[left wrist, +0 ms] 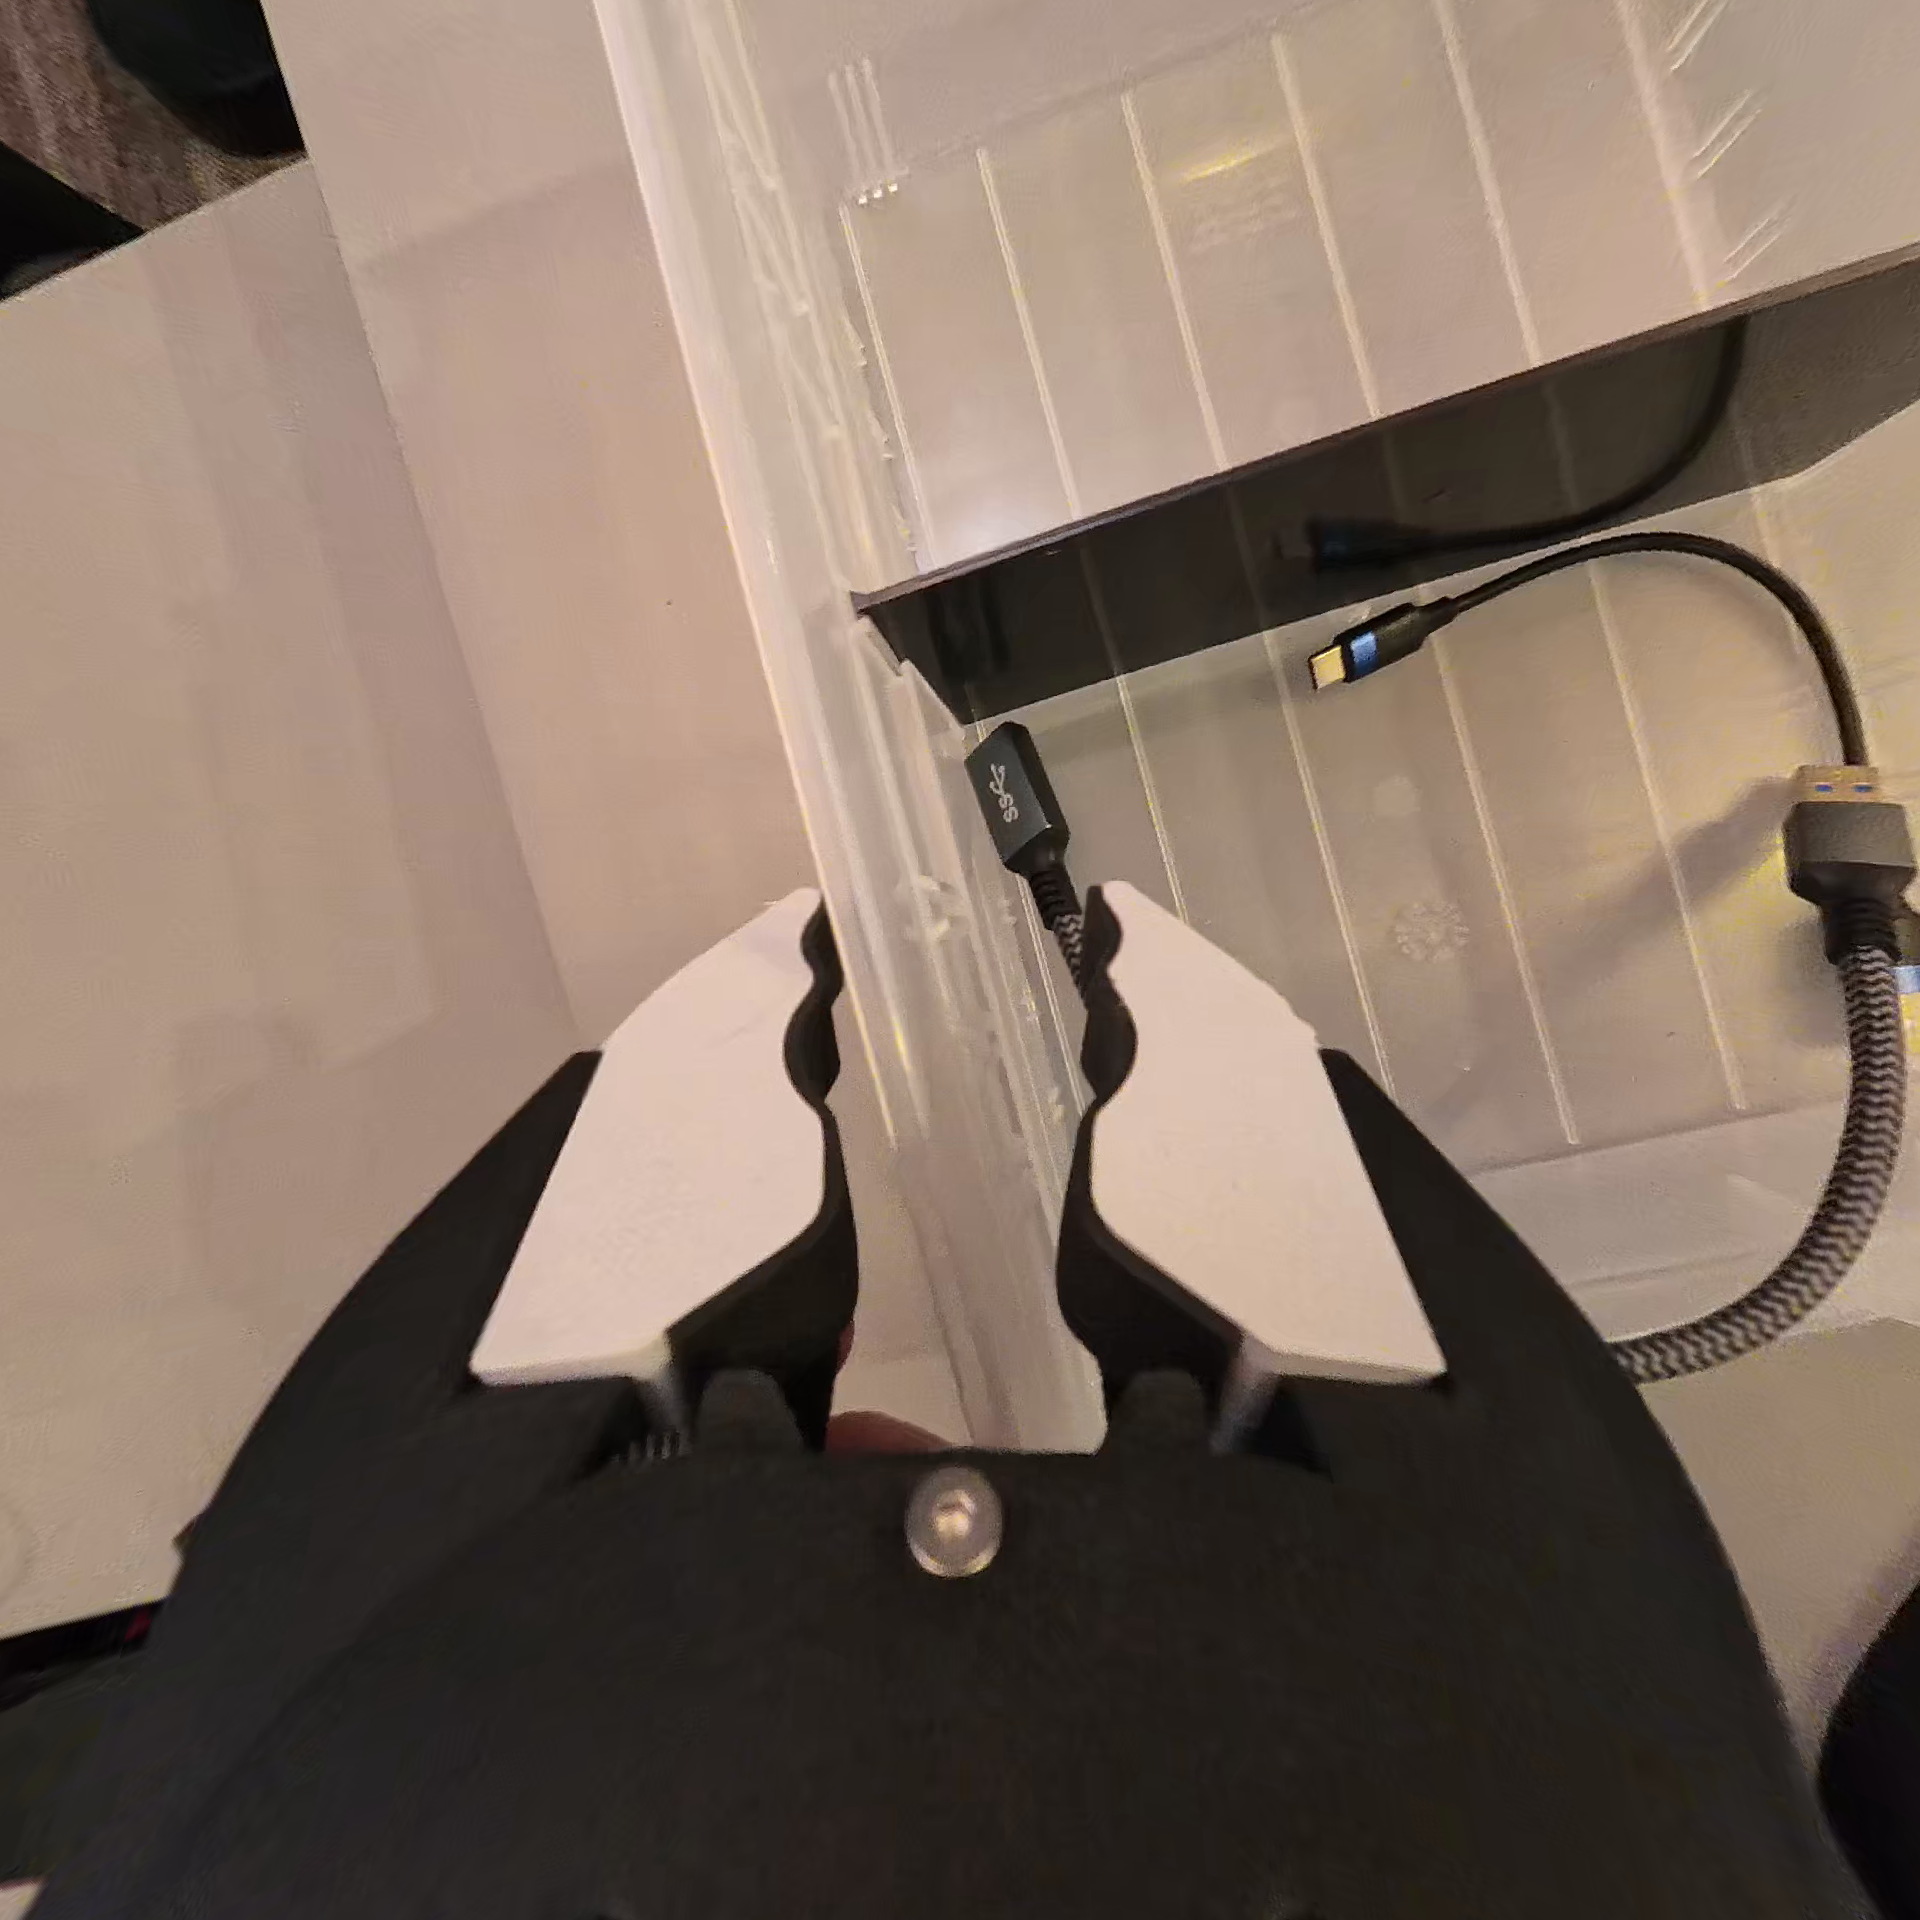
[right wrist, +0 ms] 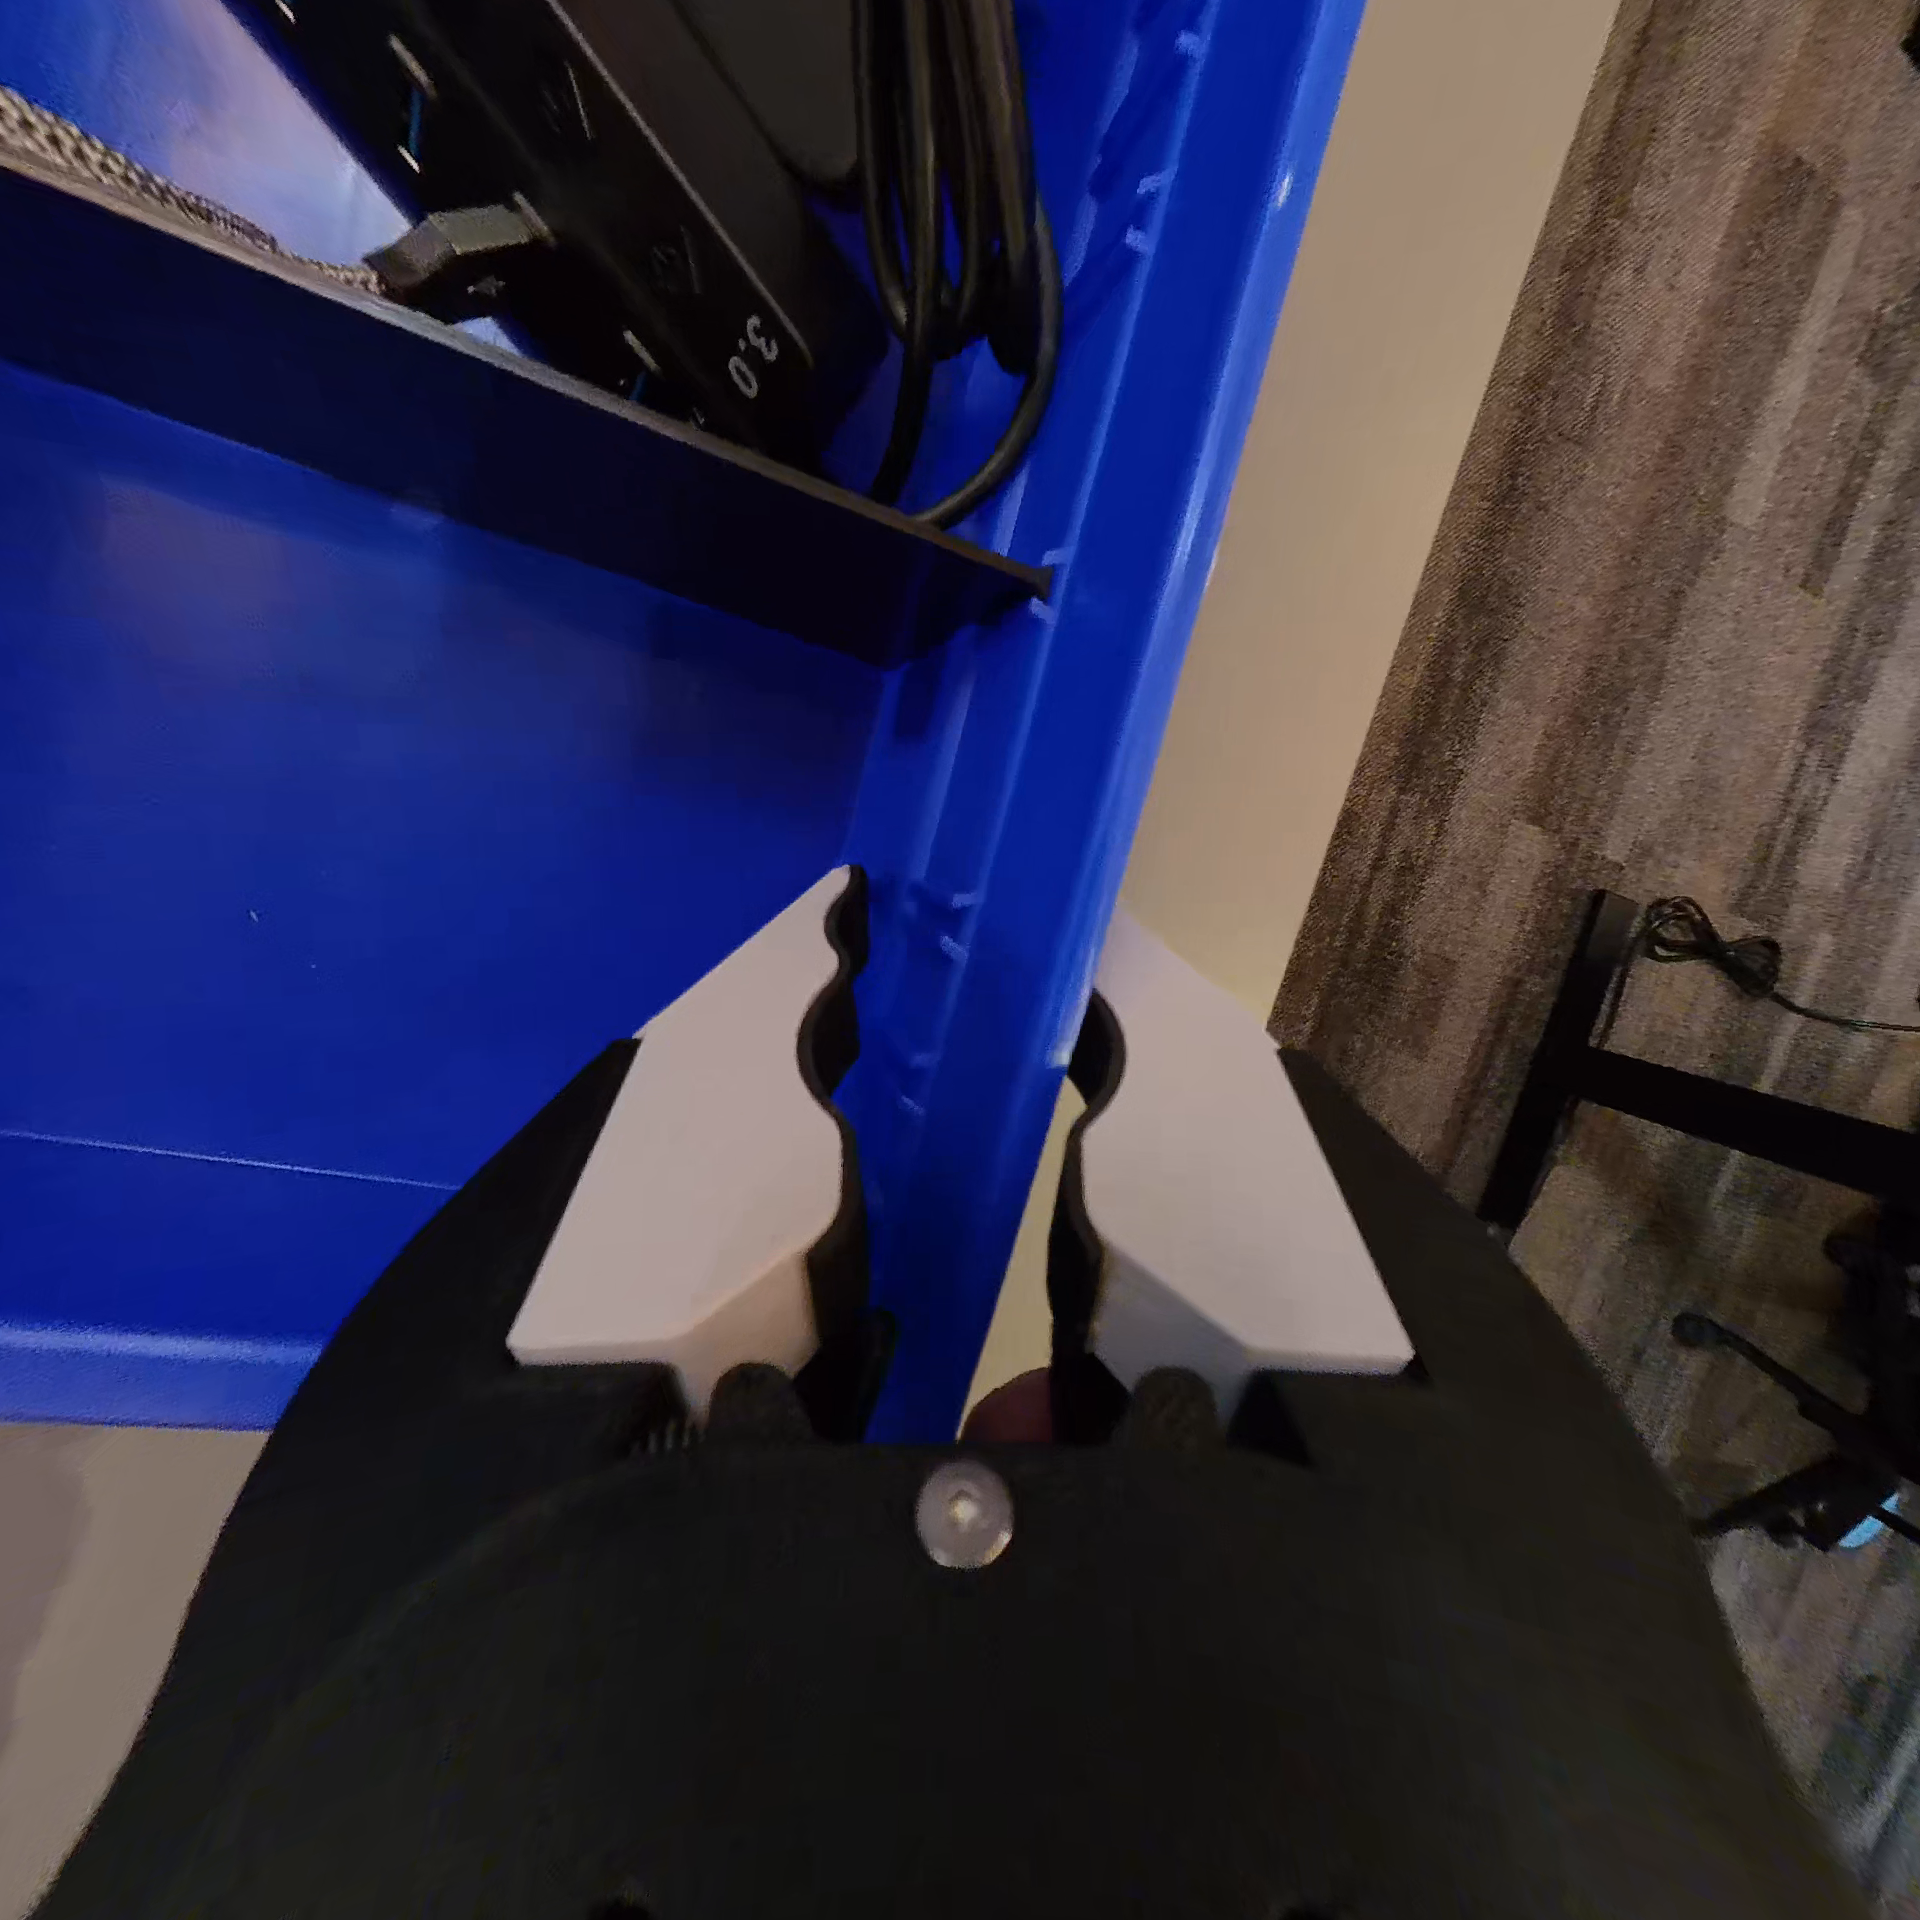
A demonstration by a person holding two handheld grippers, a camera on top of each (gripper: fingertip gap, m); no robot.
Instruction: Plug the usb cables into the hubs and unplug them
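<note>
Left tool [left wrist: 954, 914] parted astride clear bin [left wrist: 1351, 935] wall, cables [left wrist: 1766, 1195] inside, right tool [right wrist: 971, 956] parted astride blue bin [right wrist: 416, 831] wall, hub [right wrist: 665, 208] inside

Left wrist view: clear bin wall [left wrist: 883, 935] running up frame centre, straddled by the fingers [left wrist: 727, 1091]. Black divider [left wrist: 1351, 468] barring upper right; braided cable [left wrist: 1745, 1195] looping lower right, open floor between. Right wrist view: blue bin wall [right wrist: 997, 831] between the fingers [right wrist: 717, 1143]; empty blue compartment [right wrist: 416, 883] left, closed above by a dark divider [right wrist: 520, 416].

Left view looks closely down a clear bin's wall [left wrist: 831, 727]; right view, a blue bin's [right wrist: 997, 727].
</note>
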